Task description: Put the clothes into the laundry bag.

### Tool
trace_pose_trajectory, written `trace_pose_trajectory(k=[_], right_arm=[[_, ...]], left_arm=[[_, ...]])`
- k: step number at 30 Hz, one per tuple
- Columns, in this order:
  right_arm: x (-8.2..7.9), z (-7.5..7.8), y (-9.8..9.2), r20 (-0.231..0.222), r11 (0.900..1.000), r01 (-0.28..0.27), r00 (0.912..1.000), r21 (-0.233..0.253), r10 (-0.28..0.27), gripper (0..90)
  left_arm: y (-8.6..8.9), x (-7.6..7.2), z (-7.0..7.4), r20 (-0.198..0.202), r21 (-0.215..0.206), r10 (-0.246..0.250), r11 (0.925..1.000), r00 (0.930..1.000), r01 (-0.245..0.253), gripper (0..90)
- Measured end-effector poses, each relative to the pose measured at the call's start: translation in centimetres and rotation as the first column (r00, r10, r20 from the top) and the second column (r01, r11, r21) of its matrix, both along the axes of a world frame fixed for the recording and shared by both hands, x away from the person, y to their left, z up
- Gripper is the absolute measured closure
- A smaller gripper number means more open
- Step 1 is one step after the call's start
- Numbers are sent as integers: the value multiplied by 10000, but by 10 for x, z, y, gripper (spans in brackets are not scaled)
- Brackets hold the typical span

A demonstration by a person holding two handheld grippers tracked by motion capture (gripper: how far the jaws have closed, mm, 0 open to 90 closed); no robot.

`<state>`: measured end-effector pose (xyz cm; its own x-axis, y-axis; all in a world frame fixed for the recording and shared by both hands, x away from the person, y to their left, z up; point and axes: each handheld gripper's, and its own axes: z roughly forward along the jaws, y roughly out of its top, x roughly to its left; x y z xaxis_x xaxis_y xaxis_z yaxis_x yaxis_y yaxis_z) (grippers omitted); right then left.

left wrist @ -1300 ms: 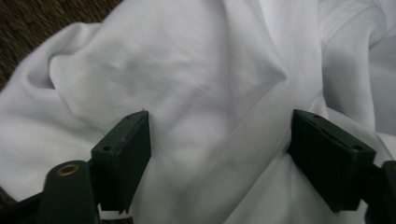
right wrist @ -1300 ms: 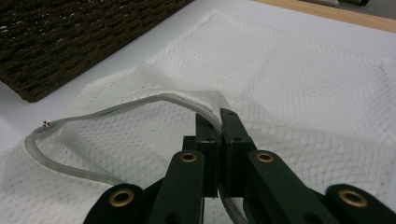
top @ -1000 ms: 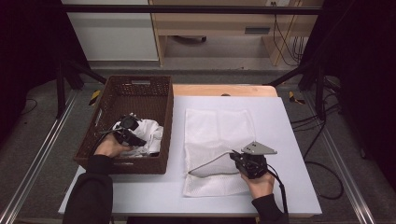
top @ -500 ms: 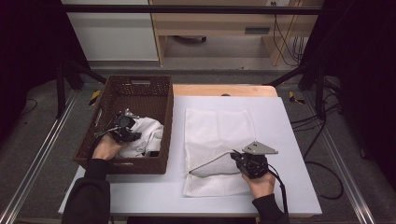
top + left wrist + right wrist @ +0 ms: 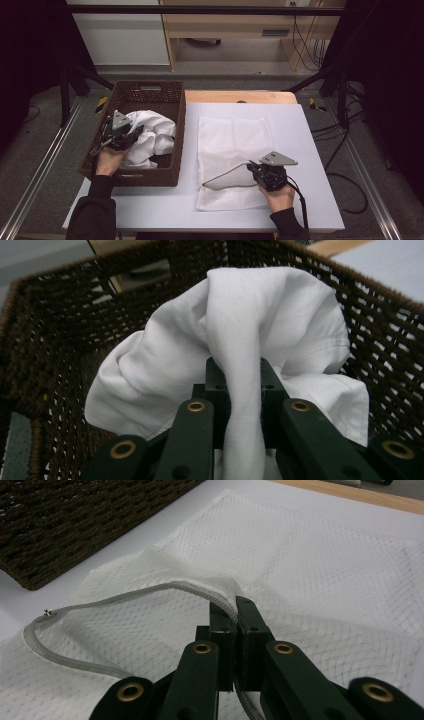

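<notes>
my left tool (image 5: 243, 390) pinches a white cloth (image 5: 150, 134) in the basket (image 5: 176, 150); my right tool (image 5: 235, 615) is clamped on the zip rim of the mesh bag (image 5: 235, 145), right of the basket, its propped mouth facing the cloth.

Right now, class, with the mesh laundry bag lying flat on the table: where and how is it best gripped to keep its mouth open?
Grip the mesh laundry bag by its zipper edge, coming from the near, open end. That stiff band arches up off the flat mesh, and the right gripper already pinches it there, holding the mouth open.
</notes>
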<state>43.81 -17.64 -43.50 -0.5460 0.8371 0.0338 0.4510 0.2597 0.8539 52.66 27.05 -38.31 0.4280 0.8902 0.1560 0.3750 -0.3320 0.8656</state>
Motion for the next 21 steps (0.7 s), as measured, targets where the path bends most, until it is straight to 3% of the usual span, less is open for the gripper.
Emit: trace_pose_trajectory(k=[6, 14, 21], right_arm=[[0, 0, 0, -60, 10000, 7, 10000, 44, -7, 877], [0, 1, 0, -45, 10000, -30, 10000, 68, 30, 878], [0, 1, 0, 31, 10000, -76, 10000, 37, 76, 878]], left_arm=[[7, -9, 8, 1172, -705, 283, 9973, 9927, -201, 802], [12, -13, 19, 1897, -893, 464, 9956, 9807, -298, 802], [13, -20, 49, 2543, -1345, 725, 9901, 9644, -389, 801]])
